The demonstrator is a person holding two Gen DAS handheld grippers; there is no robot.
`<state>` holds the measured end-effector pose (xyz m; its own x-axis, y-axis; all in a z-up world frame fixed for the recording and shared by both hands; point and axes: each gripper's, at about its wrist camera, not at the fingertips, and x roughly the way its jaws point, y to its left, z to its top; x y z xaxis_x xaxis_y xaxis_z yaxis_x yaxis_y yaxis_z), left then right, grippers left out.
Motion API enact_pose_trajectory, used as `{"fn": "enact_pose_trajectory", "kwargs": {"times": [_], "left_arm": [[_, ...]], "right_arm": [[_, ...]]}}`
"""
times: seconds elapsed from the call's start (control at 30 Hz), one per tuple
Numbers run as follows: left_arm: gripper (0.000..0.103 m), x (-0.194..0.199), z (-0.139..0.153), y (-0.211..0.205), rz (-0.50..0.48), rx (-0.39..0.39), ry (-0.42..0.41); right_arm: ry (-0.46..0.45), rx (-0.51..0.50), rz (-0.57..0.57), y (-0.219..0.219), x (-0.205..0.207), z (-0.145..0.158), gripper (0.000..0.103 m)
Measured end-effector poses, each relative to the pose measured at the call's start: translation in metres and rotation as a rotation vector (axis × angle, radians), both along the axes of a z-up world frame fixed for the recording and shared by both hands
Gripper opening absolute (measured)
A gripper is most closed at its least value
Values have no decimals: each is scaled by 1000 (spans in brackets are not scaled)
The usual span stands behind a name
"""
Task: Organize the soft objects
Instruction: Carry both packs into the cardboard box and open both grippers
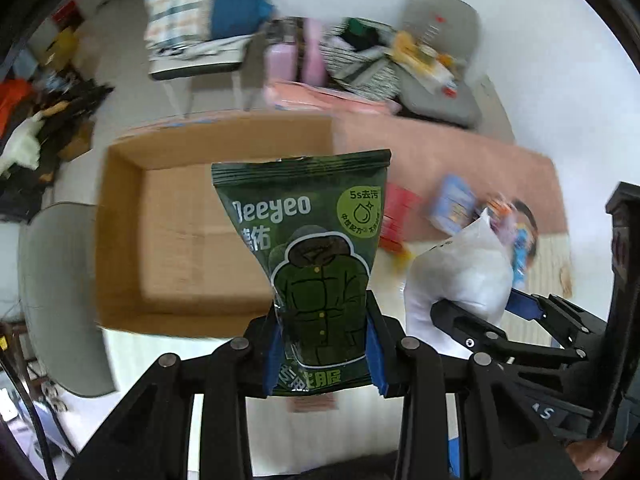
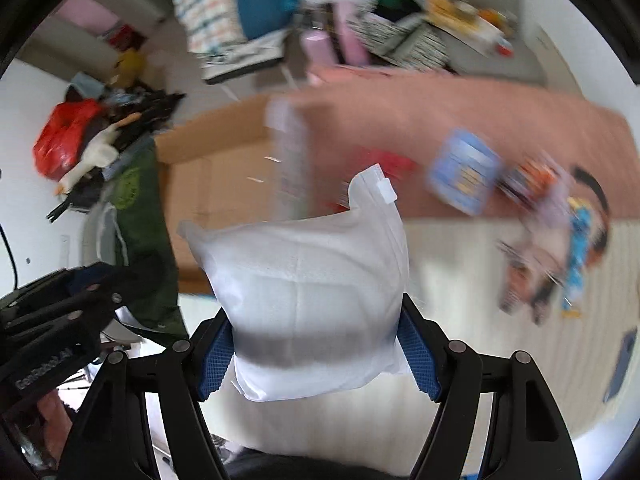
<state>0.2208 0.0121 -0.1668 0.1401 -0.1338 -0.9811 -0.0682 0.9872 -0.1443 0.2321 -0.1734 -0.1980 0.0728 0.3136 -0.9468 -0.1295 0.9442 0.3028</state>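
Green packet [image 1: 316,248] with a jacket drawing on its front stands upright in the left tool [image 1: 324,354], whose blue pads [image 1: 274,354] press its lower part from both sides. In the left wrist view the packet is in the air in front of an open cardboard box [image 1: 120,240], whose brown bottom shows behind it. White soft pack [image 2: 308,300] sits in the right tool [image 2: 320,354], squeezed between the two blue pads [image 2: 418,354] near its lower end; its top corner carries a small white tab. The same white pack [image 1: 460,276] shows at the right of the left wrist view, held by the right tool [image 1: 476,312] just beside the green packet. Behind both lies a pink cloth [image 2: 460,120] with a blue packet [image 2: 464,172], a red packet [image 1: 398,216] and some colourful packets [image 2: 536,188] on it, all blurred. Farther back stand a chair [image 1: 440,20] and piles of fabric, with a heap of dark things [image 2: 120,128] on the floor to the left.
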Motion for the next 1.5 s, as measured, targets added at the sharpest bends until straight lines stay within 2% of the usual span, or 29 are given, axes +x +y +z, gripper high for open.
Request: {"fn": "enact_pose_trajectory", "kwargs": {"times": [0.07,0.17,0.3,0.47,0.57,0.67,0.87,0.97,1.03,1.07,1.1,1.23,1.4,1.5], "left_arm": [[32,12,-8,38,37,-3,19],[32,42,-40,88,72,-21,90],[32,82,-84,122,66,-22,167],[32,118,-140,138,47,-77,279],[32,132,-163,141,36,-124,343],[32,140,-176,134,17,-133,378],[33,142,-178,131,3,-131,402],[40,139,-170,136,16,-112,389],[65,135,-160,138,12,-75,362],[71,133,-153,138,11,-57,344],[80,129,-150,139,4,-38,329],[99,113,-128,139,-13,38,255],[101,86,-103,143,-2,91,172],[102,71,-91,146,24,97,116]], "right_arm": [[8,7,12,49,22,-2,76],[31,-24,21,107,52,-22,76],[84,-88,23,161,87,-61,76],[136,-158,13,173,122,-116,76],[168,-195,32,167,136,-149,76],[180,-218,40,160,141,-168,76],[177,-231,76,168,147,-178,80],[175,-233,73,168,147,-176,83],[163,-254,77,168,146,-171,92],[158,-256,79,169,145,-168,100],[153,-258,81,169,143,-165,103],[130,-287,96,173,128,-145,103],[81,-253,67,173,103,-122,103],[50,-247,55,172,86,-109,103]]}}
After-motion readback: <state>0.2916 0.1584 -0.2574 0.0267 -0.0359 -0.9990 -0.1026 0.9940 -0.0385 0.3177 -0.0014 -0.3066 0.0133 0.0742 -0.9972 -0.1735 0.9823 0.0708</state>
